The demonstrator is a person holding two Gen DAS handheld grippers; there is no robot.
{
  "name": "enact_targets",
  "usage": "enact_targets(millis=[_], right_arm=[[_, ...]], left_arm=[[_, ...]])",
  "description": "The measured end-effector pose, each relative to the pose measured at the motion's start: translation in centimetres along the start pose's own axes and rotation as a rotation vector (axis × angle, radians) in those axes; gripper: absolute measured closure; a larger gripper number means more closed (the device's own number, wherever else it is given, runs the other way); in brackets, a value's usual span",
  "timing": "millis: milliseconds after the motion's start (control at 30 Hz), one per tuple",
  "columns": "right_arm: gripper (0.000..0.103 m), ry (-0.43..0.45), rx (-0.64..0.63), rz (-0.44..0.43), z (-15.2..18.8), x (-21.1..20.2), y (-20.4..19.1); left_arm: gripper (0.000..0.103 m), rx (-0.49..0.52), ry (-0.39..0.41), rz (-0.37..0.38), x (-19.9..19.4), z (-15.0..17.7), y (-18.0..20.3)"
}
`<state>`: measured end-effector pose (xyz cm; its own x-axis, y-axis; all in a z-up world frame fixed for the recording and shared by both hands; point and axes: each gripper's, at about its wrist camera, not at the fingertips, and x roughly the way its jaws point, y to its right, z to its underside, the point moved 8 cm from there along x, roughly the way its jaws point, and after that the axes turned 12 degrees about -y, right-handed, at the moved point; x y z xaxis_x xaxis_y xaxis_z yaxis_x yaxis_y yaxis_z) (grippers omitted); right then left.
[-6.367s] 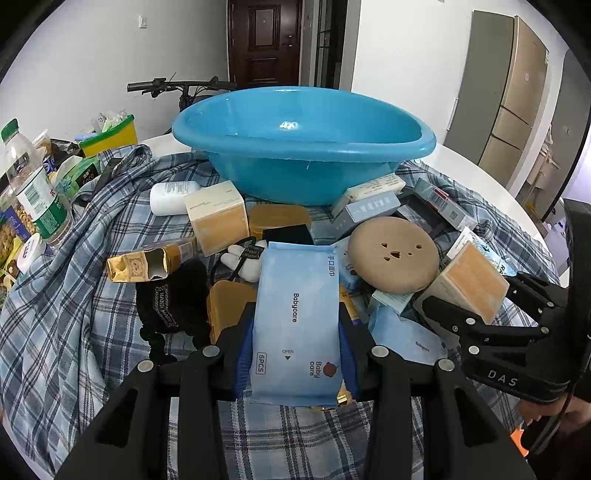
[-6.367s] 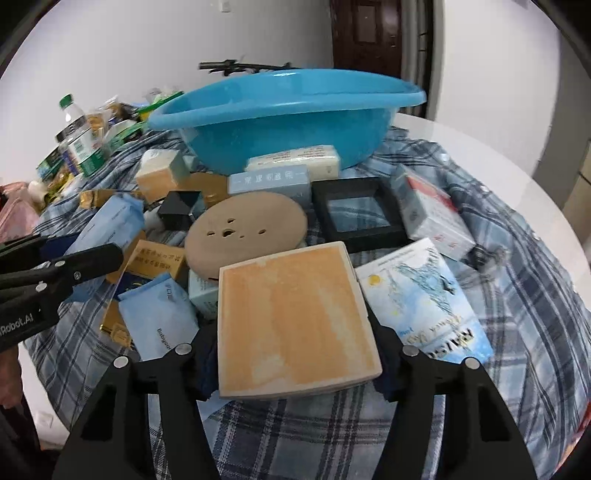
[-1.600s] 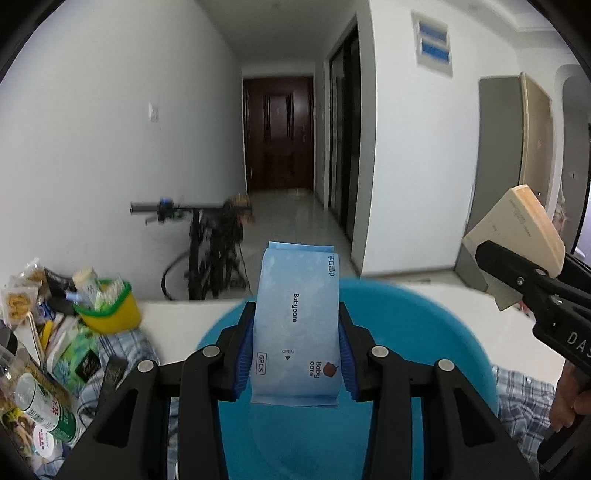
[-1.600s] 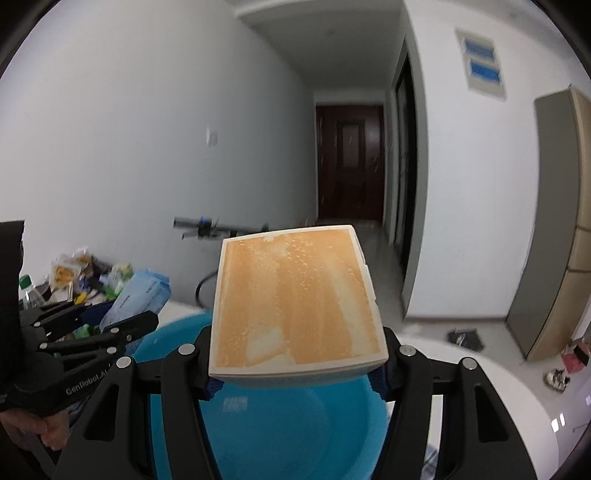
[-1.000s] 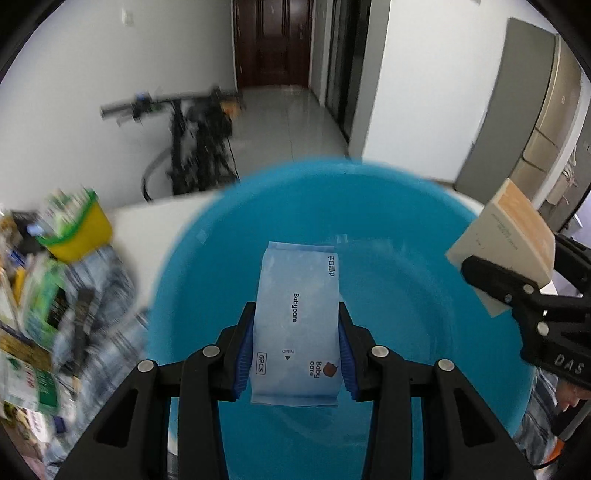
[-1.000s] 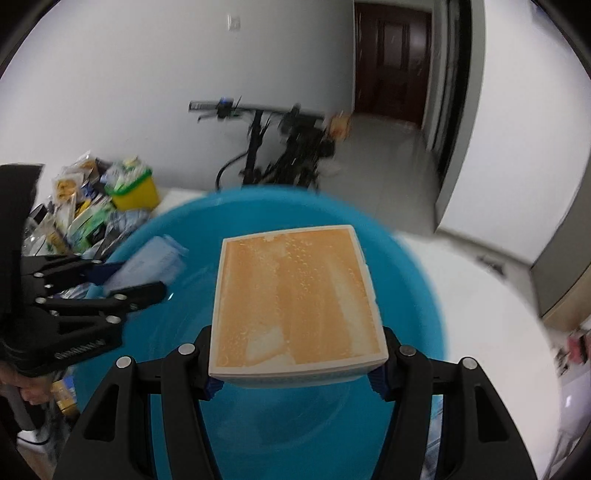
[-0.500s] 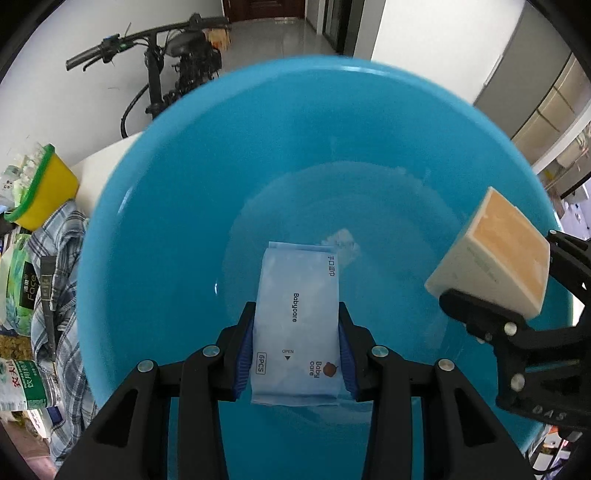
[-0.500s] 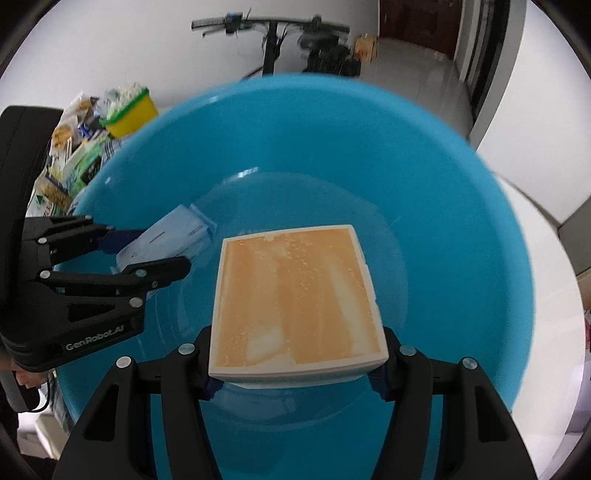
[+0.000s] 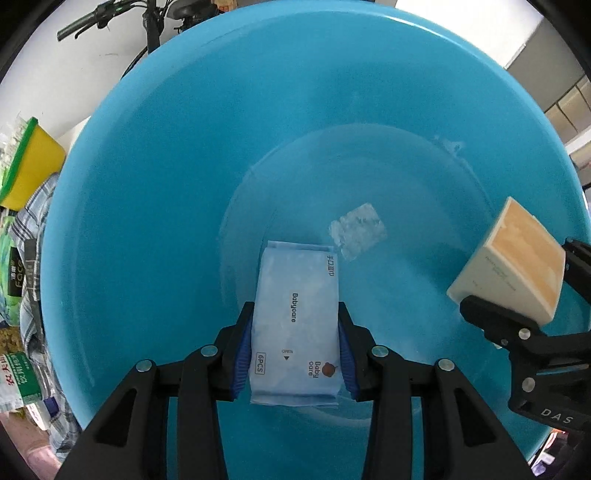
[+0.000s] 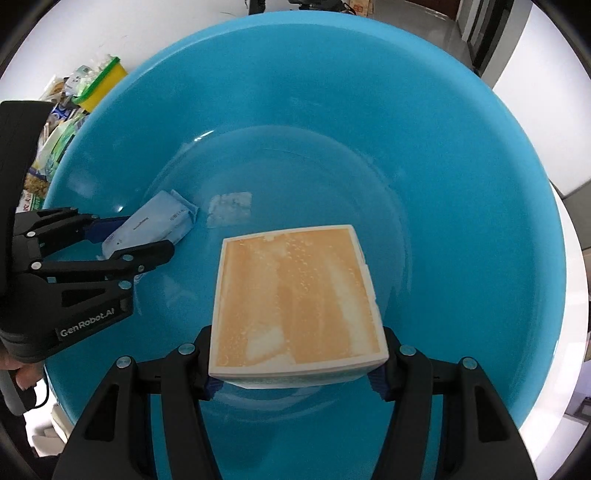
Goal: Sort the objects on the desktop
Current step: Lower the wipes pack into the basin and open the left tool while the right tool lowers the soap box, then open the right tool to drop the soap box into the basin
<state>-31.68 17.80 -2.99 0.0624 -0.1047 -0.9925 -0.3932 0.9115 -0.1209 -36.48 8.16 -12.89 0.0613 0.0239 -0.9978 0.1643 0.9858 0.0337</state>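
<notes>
My left gripper [image 9: 295, 347] is shut on a pale blue Babycare wipes pack [image 9: 295, 317] and holds it over the inside of the big blue basin [image 9: 155, 166]. My right gripper [image 10: 295, 365] is shut on a cream box with an orange face [image 10: 295, 299], also held over the basin [image 10: 461, 184]. In the left wrist view the box [image 9: 517, 258] and right gripper [image 9: 517, 321] show at the right. In the right wrist view the wipes pack [image 10: 155, 225] and left gripper [image 10: 110, 240] show at the left. A whitish patch [image 9: 356, 230] marks the basin floor.
A yellow tub with a green rim [image 9: 26, 162] and snack packets [image 9: 14, 373] lie on the plaid cloth [image 9: 33, 229] left of the basin. A bicycle handlebar [image 9: 110, 14] stands behind. White table edge [image 10: 576, 295] shows to the right.
Both grippers have carried their items from the table up over the basin and have sunk lower into it; the basin now fills both views.
</notes>
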Motion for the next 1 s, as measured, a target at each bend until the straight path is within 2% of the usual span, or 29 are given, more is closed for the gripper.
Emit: enact_targets(millis=[100,200,400,567,1000], right_arm=[[0.044,-0.008,0.000,0.009,0.1,0.1,0.2],[0.044,-0.022,0.001,0.007,0.2,0.3,0.4],[0.044,-0.031,-0.004,0.019,0.5,0.3,0.5],[0.043,-0.038,0.002,0.024,0.8,0.2,0.9],[0.043,-0.055,0.007,0.026,1.5,-0.5,1.8]], left_arm=[[0.058,-0.001,0.004,-0.008,-0.1,-0.1,0.2],[0.048,0.013,-0.003,-0.017,0.0,0.0,0.6],[0.043,0.018,0.017,-0.030,-0.5,0.0,1.1],[0.033,0.036,0.044,-0.061,-1.3,0.1,2.0],[0.032,0.031,0.074,-0.080,-3.3,0.9,3.2]])
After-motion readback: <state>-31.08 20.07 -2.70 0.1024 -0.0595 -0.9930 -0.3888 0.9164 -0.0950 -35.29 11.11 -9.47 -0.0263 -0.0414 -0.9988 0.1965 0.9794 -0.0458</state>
